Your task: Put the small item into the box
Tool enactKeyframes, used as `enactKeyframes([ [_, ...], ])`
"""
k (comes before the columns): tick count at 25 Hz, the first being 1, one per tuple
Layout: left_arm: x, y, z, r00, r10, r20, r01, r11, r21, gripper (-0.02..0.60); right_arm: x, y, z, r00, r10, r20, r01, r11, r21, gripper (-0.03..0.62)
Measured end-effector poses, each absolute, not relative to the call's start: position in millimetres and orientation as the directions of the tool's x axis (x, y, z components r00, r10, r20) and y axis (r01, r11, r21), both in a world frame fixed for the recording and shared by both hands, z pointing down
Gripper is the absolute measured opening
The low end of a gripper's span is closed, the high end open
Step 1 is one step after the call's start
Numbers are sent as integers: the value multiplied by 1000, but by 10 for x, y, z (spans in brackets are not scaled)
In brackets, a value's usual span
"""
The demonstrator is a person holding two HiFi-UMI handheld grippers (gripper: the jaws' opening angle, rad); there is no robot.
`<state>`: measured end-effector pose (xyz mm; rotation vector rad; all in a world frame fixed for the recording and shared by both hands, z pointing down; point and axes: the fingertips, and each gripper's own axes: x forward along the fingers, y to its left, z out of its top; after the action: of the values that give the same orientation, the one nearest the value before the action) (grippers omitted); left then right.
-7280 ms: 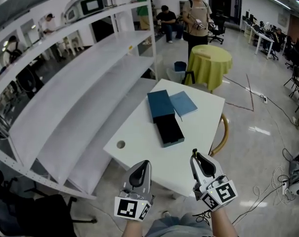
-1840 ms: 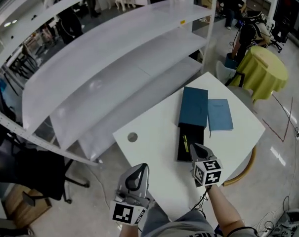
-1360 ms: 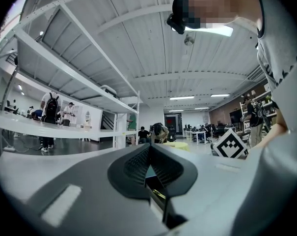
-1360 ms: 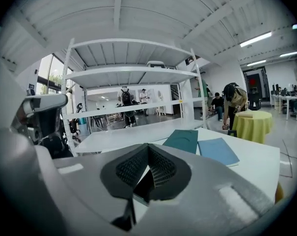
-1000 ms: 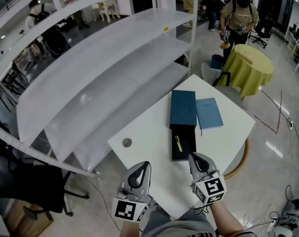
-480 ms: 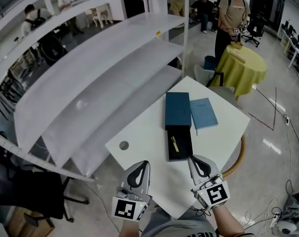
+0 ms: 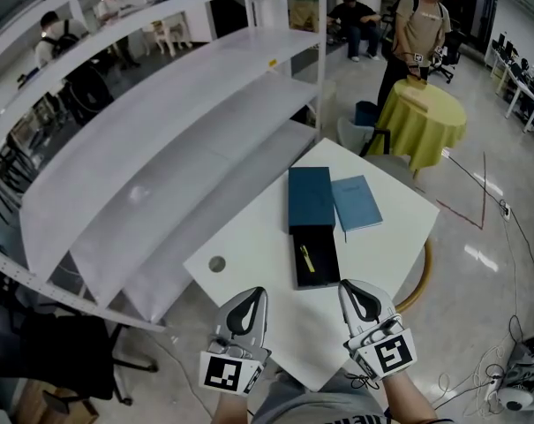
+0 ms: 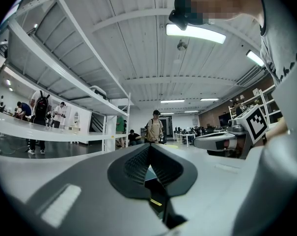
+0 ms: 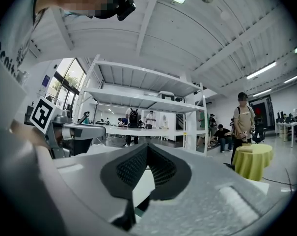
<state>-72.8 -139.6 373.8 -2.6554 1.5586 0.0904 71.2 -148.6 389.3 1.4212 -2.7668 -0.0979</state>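
An open black box [image 7: 316, 256] lies on the white table [image 7: 249, 254], and a small yellow item [image 7: 307, 258] rests inside it. A dark teal lid [image 7: 310, 197] sits just beyond the box, beside a light blue flat piece [image 7: 357, 203]. My left gripper [image 7: 248, 299] and right gripper [image 7: 356, 291] hover over the table's near edge, short of the box, both shut and holding nothing. In the left gripper view the jaws of the left gripper [image 8: 149, 149] meet, with the yellow item [image 8: 155, 202] seen below them. The right gripper [image 9: 147, 146] also has its jaws together.
A white shelving rack [image 7: 161, 140] runs along the table's left side. The table has a round hole [image 7: 216, 263] near its left corner. A wooden chair [image 7: 417, 276] stands at the right edge. Farther back are a yellow-clothed round table [image 7: 423, 113] and a standing person [image 7: 423, 25].
The black box was empty at first; the yellow item now lies in it. My right gripper has drawn back from the box to the near table edge. The left gripper stayed put.
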Motion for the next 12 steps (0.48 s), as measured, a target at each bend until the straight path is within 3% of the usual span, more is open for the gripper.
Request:
enactKeyframes([
  [12,-686,-1394,3725,513,-854,-88,-858,-513,-26,14,833,-1426,3776,-526,-849,-48,-850,523,59,2],
])
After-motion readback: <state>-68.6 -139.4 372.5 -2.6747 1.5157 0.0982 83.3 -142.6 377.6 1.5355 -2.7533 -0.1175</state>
